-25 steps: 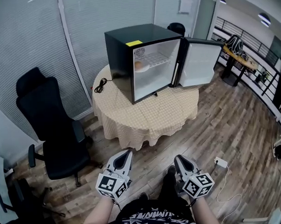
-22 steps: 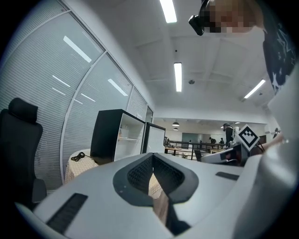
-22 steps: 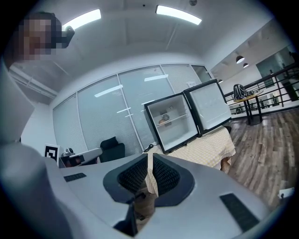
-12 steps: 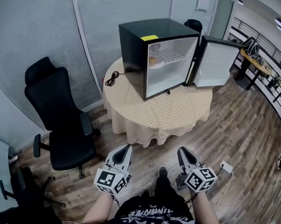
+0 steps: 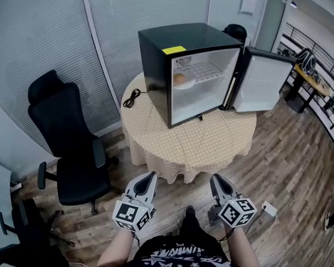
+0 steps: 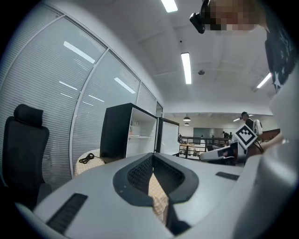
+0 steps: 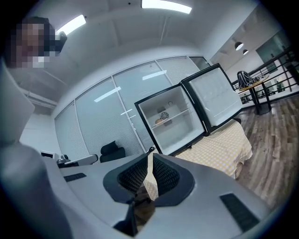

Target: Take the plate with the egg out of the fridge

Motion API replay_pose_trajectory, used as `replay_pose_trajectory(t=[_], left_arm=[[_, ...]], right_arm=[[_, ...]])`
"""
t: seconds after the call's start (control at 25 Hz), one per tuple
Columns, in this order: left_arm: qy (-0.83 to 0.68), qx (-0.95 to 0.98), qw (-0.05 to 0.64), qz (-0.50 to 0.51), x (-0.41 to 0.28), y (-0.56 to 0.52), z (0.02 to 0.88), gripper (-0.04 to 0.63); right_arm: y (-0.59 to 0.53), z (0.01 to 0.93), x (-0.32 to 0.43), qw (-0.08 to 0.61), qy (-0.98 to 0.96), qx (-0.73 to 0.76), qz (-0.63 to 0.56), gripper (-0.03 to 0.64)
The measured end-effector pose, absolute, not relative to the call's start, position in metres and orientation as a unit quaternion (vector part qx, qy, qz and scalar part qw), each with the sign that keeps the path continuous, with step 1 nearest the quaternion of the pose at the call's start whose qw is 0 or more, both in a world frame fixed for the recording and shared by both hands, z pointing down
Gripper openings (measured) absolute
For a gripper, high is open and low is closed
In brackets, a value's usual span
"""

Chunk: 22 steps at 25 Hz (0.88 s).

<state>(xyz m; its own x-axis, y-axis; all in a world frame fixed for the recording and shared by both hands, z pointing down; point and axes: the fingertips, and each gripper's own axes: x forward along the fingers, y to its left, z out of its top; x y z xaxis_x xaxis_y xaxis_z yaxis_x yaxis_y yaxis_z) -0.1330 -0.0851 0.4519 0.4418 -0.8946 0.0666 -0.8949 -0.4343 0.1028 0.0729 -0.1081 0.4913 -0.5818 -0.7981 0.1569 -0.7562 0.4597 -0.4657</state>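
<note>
A black mini fridge (image 5: 170, 74) stands on a round table (image 5: 189, 140) with its door (image 5: 261, 82) swung open to the right. On its upper shelf a white plate (image 5: 184, 83) carries a brown egg (image 5: 179, 78); the right gripper view also shows the egg (image 7: 160, 120). My left gripper (image 5: 148, 178) and right gripper (image 5: 215, 180) hang low near the person's waist, well short of the table. Both are shut and hold nothing. The left gripper (image 6: 153, 155) and the right gripper (image 7: 150, 151) each point toward the fridge.
A black office chair (image 5: 68, 140) stands left of the table. A coiled black cable (image 5: 131, 97) lies on the cloth beside the fridge. A power strip (image 5: 268, 209) lies on the wood floor at the right. Window blinds (image 5: 52, 46) run behind. A railing (image 5: 318, 46) runs along the far right.
The fridge and table have shifted right and a little lower in the head view as the person moves. Both grippers stay low and shut.
</note>
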Motion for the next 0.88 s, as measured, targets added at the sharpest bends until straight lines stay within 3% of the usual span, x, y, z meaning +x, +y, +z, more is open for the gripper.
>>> replay_pose_trajectory(t=[0.88], left_arm=[[-0.619, 0.784, 0.035, 0.022, -0.100, -0.218, 0.438, 0.008]], right_arm=[[-0.303, 0.486, 0.093, 0.056, 0.884, -0.367, -0.285, 0.046]])
